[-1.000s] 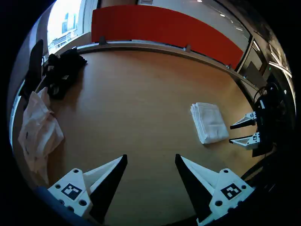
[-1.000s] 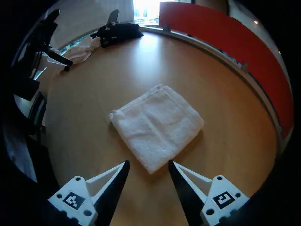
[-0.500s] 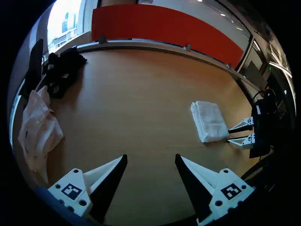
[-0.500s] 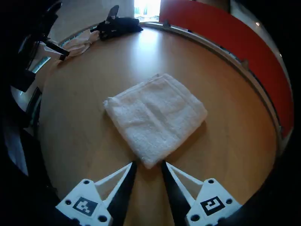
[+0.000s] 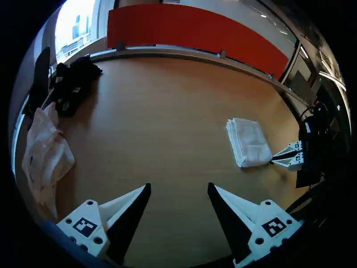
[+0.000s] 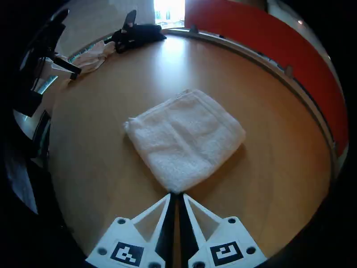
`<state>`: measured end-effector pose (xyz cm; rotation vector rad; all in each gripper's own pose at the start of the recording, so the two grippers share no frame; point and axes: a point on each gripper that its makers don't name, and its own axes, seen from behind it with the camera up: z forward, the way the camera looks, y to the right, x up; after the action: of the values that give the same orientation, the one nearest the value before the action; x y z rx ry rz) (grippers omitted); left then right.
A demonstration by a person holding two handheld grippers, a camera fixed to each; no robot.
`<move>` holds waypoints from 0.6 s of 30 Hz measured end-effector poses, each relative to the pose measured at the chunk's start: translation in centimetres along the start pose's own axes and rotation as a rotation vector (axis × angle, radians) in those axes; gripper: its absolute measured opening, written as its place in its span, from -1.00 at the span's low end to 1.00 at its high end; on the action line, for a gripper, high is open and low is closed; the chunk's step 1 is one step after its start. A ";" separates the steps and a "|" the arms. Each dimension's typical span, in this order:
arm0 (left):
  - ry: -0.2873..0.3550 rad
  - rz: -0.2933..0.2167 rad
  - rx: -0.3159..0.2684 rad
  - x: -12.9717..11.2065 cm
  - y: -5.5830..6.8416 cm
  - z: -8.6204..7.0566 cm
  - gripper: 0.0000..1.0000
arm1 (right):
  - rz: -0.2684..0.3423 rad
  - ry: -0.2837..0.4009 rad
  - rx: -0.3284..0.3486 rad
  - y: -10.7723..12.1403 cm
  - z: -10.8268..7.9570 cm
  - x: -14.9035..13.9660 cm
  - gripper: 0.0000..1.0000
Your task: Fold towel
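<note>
Closed up since a second ago, the right gripper [image 6: 176,196] has its fingers almost together, tips at the near corner of the folded white towel [image 6: 185,138]; whether they pinch it, I cannot tell; the towel lies flat on the table [image 6: 267,147]; the left gripper [image 5: 178,190] gapes wide, empty; coded square markers [image 6: 127,253] sit on the fingers.

Left claw [image 5: 178,185] spread wide, right claw [image 6: 178,195] pinched closed

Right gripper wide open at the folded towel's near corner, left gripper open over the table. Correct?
Not quite: the right gripper is closed, fingers almost together at the corner of the towel, as the right gripper view shows. The left gripper is open over the table.
</note>
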<state>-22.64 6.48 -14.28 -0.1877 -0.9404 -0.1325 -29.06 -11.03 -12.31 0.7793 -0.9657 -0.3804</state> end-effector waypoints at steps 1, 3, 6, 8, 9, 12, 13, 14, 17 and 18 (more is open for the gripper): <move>0.001 0.000 -0.001 0.0 0.0 0.0 0.89 | 0.000 0.002 -0.001 0.0 -0.1 0.1 -0.91; 0.002 0.001 -0.004 0.0 0.1 0.1 0.89 | -0.001 0.008 -0.004 0.1 -0.3 0.3 -0.91; 0.002 0.001 -0.007 0.0 0.1 0.3 0.89 | -0.002 0.021 -0.007 0.2 -0.7 1.0 -0.91; 0.001 0.000 -0.006 -0.1 0.1 0.4 0.89 | -0.006 0.034 -0.010 0.3 -1.0 1.6 -0.91; 0.001 0.000 -0.005 -0.1 0.0 0.5 0.89 | -0.009 0.043 -0.012 0.3 -1.2 2.0 -0.91; 0.002 0.002 -0.004 -0.2 0.0 0.5 0.89 | -0.019 0.072 -0.017 0.5 -1.8 3.3 -0.91; 0.002 0.003 -0.003 -0.2 -0.1 0.5 0.89 | -0.022 0.081 -0.019 0.6 -1.9 3.8 -0.91; 0.002 0.004 -0.002 -0.3 -0.1 0.5 0.89 | -0.026 0.091 -0.021 0.7 -2.1 4.4 -0.91; 0.003 0.008 0.001 -0.3 -0.2 0.4 0.89 | -0.037 0.122 -0.027 1.0 -2.6 6.1 -0.91; 0.004 0.009 0.001 -0.3 -0.3 0.4 0.89 | -0.041 0.132 -0.030 1.1 -2.8 6.6 -0.91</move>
<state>-23.15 6.31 -14.29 -0.1905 -0.9356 -0.1243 -23.23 -13.14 -8.50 0.7885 -0.8204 -0.3738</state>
